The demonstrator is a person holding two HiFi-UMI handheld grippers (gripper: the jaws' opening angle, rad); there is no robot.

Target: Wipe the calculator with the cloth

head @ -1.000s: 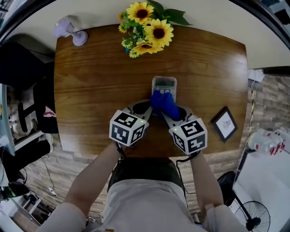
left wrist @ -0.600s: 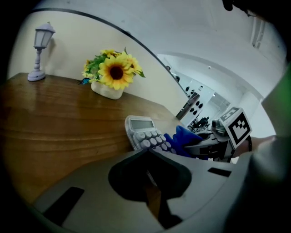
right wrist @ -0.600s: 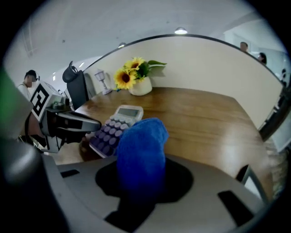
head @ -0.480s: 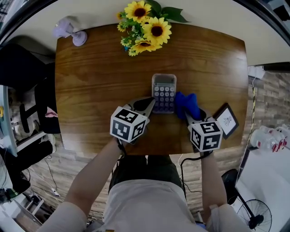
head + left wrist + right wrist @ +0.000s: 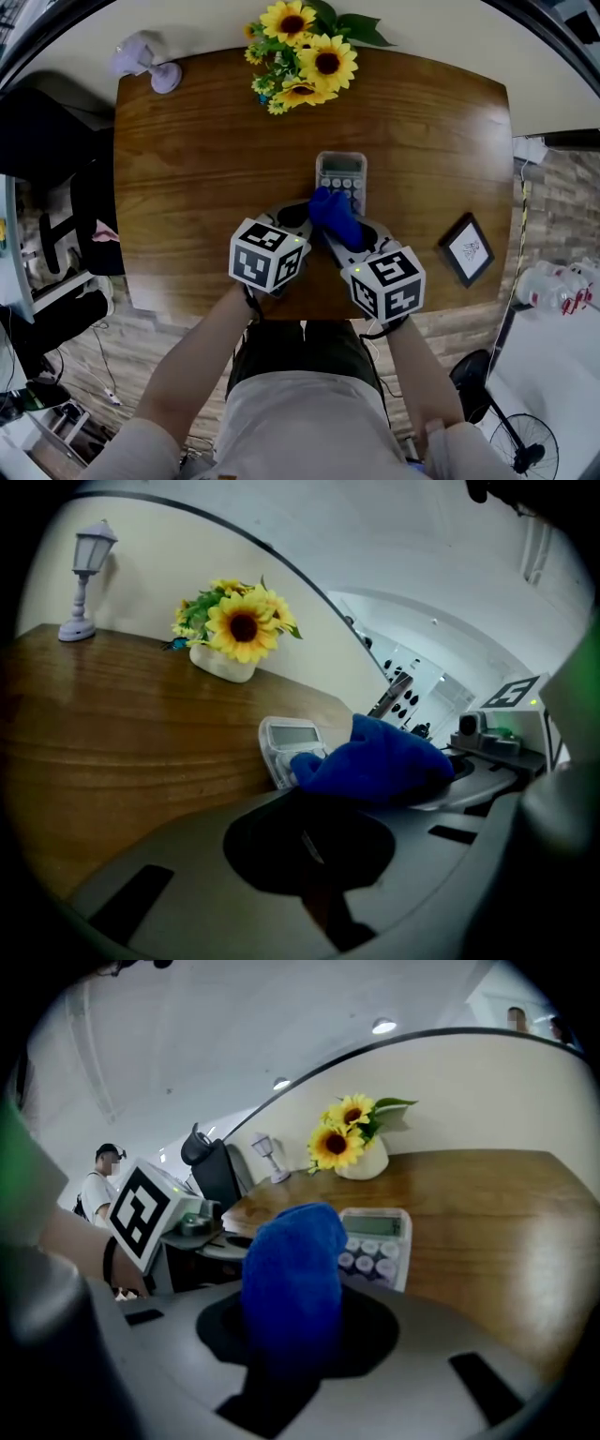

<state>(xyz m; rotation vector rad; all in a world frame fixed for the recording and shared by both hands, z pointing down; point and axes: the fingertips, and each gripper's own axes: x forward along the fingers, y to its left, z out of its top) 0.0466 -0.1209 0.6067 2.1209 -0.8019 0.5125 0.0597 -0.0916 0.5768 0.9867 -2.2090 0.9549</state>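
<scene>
A small grey calculator (image 5: 341, 171) lies flat at the middle of the wooden table (image 5: 206, 159). A blue cloth (image 5: 333, 214) covers its near half; the screen and the top rows of keys still show. My right gripper (image 5: 339, 232) is shut on the cloth and presses it down onto the keys. In the right gripper view the cloth (image 5: 295, 1260) stands bunched between the jaws, with the calculator (image 5: 380, 1232) just behind it. My left gripper (image 5: 305, 217) rests by the calculator's near left corner, its jaws drawn together on nothing. The left gripper view has the cloth (image 5: 380, 761) lying over the calculator (image 5: 289, 738).
A vase of sunflowers (image 5: 305, 56) stands at the table's far edge, and a small lilac lamp (image 5: 145, 64) at the far left corner. A black picture frame (image 5: 465, 251) lies near the right front edge. A person (image 5: 101, 1185) stands far off in the room.
Half a second ago the right gripper held the cloth on the table to the calculator's right. It has swept back left onto the calculator's near half. The left gripper has stayed put.
</scene>
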